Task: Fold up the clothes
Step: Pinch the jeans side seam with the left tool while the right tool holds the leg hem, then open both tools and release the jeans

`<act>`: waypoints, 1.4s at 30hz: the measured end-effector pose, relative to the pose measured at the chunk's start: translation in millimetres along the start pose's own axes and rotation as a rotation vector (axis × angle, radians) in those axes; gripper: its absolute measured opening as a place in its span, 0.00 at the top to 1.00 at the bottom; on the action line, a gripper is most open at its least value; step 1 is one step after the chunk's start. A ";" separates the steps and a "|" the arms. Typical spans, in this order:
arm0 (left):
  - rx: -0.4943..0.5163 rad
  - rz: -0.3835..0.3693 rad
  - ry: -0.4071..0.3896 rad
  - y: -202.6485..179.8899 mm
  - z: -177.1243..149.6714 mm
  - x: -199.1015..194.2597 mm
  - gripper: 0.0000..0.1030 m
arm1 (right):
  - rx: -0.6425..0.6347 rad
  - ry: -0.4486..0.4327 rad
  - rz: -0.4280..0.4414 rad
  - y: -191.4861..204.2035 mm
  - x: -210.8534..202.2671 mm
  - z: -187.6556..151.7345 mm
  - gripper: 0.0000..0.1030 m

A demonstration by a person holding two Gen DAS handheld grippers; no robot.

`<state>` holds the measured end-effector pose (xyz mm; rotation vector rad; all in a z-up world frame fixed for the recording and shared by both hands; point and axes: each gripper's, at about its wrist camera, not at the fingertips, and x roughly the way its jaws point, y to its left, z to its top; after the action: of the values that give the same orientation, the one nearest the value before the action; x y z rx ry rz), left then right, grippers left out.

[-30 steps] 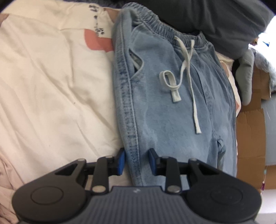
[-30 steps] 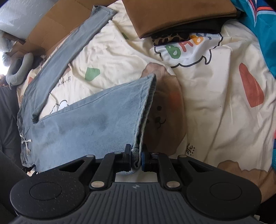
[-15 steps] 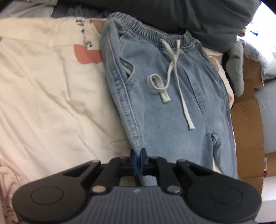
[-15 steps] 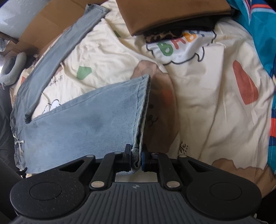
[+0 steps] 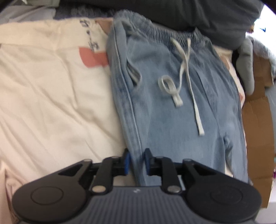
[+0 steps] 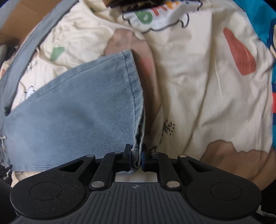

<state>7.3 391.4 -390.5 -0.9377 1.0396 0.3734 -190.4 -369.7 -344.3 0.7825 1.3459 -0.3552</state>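
Light denim trousers (image 5: 181, 112) lie on a cream bedsheet (image 5: 51, 103). The left gripper (image 5: 136, 162), clamped a moment ago, is opening its jaws around the side seam. The right gripper (image 6: 136, 159) stays clamped on the leg hem (image 6: 137, 120), now lower, suggesting the fold is being laid.

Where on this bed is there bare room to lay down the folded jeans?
Free: cream sheet beside the jeans, and the stretch between the held hem and the blue fabric. Crowded: the stacked clothes and cardboard edge.
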 end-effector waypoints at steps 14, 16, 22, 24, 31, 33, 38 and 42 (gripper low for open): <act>-0.063 0.017 -0.085 11.2 44.6 14.0 0.80 | -0.006 0.025 -0.049 7.7 8.1 3.4 0.91; -0.074 0.028 -0.098 13.5 48.4 14.3 0.82 | -0.007 0.026 -0.056 9.0 8.9 3.4 0.91; -0.076 0.086 -0.129 13.1 55.0 12.0 0.86 | 0.006 0.021 -0.066 7.1 10.2 1.4 0.89; -0.071 0.116 -0.150 12.7 57.0 8.7 0.89 | 0.010 0.023 -0.067 4.0 11.9 -0.1 0.89; -0.006 0.161 -0.138 9.6 69.4 -2.8 0.92 | 0.031 0.042 -0.115 -7.2 16.8 -2.0 0.80; 0.000 0.179 -0.142 10.7 73.9 -8.2 0.92 | 0.028 0.025 -0.118 -9.7 11.4 1.5 0.80; -0.008 0.187 -0.169 10.5 79.5 -24.9 0.86 | 0.016 -0.033 -0.085 -14.7 -5.2 13.2 0.78; 0.029 0.163 -0.198 -2.0 84.4 -35.6 0.83 | -0.063 -0.079 -0.051 3.3 -14.0 33.6 0.78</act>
<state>39.0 463.5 -343.8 -0.7756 0.9397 0.5740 -166.8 -393.1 -329.0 0.6768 1.2986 -0.3782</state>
